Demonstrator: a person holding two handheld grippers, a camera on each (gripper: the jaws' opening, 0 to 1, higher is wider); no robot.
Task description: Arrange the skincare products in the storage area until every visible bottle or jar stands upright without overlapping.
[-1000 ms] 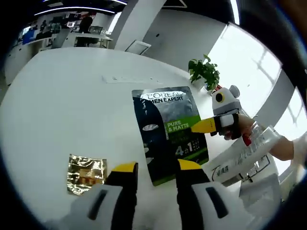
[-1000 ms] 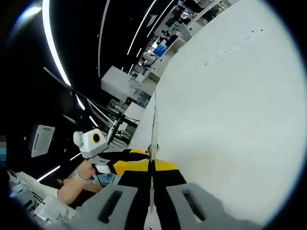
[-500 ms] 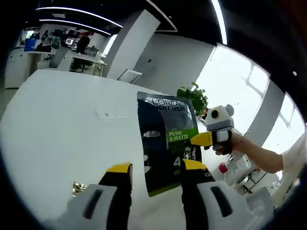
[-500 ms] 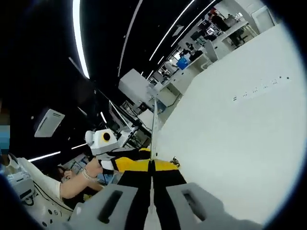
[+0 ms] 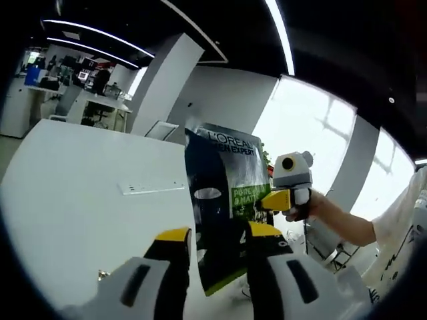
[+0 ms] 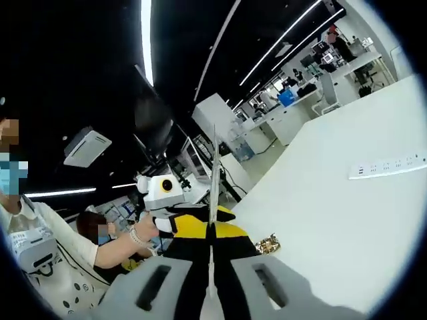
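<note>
- Currently, the left gripper [image 5: 215, 237] holds its yellow-tipped jaws apart, on either side of the lower edge of a flat dark L'Oréal Men Expert sachet with a green band [image 5: 223, 200]; contact cannot be judged.
- Left gripper view: the sachet's printed face, raised above the white round table [image 5: 80, 193]; the right gripper [image 5: 272, 200] pinches its right edge.
- Right gripper view: the right gripper [image 6: 211, 232] clamped on the sachet [image 6: 213, 180], seen edge-on as a thin line; a crumpled gold foil packet [image 6: 269, 245] lies on the table [image 6: 347, 220].
</note>
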